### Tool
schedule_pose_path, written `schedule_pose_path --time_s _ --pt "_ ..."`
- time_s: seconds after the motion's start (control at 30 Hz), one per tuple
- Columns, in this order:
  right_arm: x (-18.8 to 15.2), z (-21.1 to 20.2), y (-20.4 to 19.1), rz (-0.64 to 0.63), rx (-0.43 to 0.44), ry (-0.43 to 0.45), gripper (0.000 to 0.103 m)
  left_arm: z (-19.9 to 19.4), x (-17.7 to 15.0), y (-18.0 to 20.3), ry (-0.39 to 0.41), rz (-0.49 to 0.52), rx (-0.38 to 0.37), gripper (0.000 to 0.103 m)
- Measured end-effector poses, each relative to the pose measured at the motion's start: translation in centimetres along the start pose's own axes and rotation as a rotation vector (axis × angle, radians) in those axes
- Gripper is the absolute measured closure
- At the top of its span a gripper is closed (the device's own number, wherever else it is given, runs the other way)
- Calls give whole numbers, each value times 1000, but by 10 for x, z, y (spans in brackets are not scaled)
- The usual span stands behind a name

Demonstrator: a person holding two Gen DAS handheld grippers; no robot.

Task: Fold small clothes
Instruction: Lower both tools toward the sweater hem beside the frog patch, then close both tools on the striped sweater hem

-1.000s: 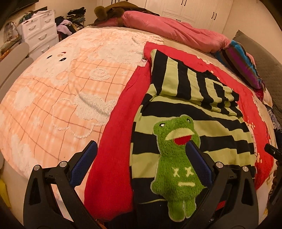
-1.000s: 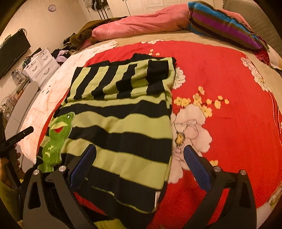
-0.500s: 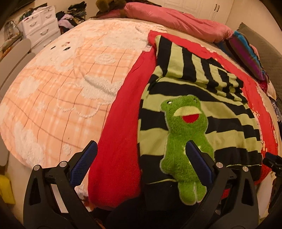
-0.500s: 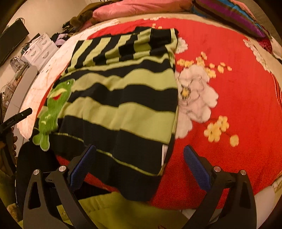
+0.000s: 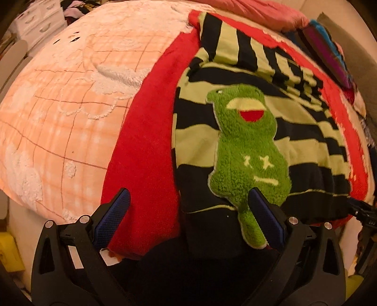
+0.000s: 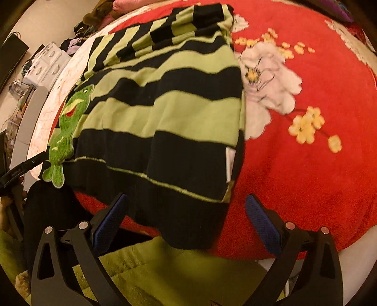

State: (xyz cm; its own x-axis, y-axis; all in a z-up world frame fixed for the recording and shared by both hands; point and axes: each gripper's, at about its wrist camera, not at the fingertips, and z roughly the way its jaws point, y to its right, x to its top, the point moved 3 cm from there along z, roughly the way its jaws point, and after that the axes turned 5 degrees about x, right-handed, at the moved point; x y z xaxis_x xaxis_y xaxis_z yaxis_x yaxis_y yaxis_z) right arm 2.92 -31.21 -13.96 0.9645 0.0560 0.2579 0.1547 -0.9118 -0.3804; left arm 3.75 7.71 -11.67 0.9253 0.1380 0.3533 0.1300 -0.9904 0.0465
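Striped sweater (image 6: 165,113) hem nearer, frog patch (image 5: 247,150) up

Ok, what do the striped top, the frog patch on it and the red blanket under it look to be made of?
Striped top: soft matte knit, probably cotton or acrylic; it drapes limply over the bed edge.
Frog patch: curly fleece-like pile, nubbly surface, likely synthetic.
Red blanket: short plush fleece, fuzzy nap with printed flowers.

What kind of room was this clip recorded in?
Most likely a bedroom. A striped green-and-black sweater lies on a bed covered by a red floral blanket and a peach plaid blanket; a white drawer unit stands beside it.
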Motion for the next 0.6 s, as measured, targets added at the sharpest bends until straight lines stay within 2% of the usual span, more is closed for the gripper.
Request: schedule_pose_path --time_s 0.07,0.13,0.17,0.2,0.23,0.3,0.33,0.43,0.5,0.6 --pt "-1 2 1 2 -5 -11 5 3 0 1 -17 5 10 12" --pt "-3 3 2 6 1 -13 5 7 -1 2 -39 8 5 18" --pt "-3 2 2 9 6 -10 6 10 -1 2 -52 5 -7 26" --pt "-3 2 2 7 12 -8 10 13 -2 1 -65 2 -21 33" --pt "-4 2 1 3 14 -7 22 16 -2 0 -82 -3 -45 37" --pt "-5 1 1 -6 5 -6 27 20 -3 -1 -107 -15 -84 48" --pt "-5 0 2 -6 4 -3 31 22 -4 -1 -117 -23 -108 49" --pt "-5 -4 8 16 6 9 43 22 -5 1 -127 -21 -122 53" --pt "-5 -7 10 25 13 20 47 20 -7 6 -129 -20 -142 65" --pt "-6 -11 11 23 15 31 50 18 -10 10 -130 -18 -153 68"
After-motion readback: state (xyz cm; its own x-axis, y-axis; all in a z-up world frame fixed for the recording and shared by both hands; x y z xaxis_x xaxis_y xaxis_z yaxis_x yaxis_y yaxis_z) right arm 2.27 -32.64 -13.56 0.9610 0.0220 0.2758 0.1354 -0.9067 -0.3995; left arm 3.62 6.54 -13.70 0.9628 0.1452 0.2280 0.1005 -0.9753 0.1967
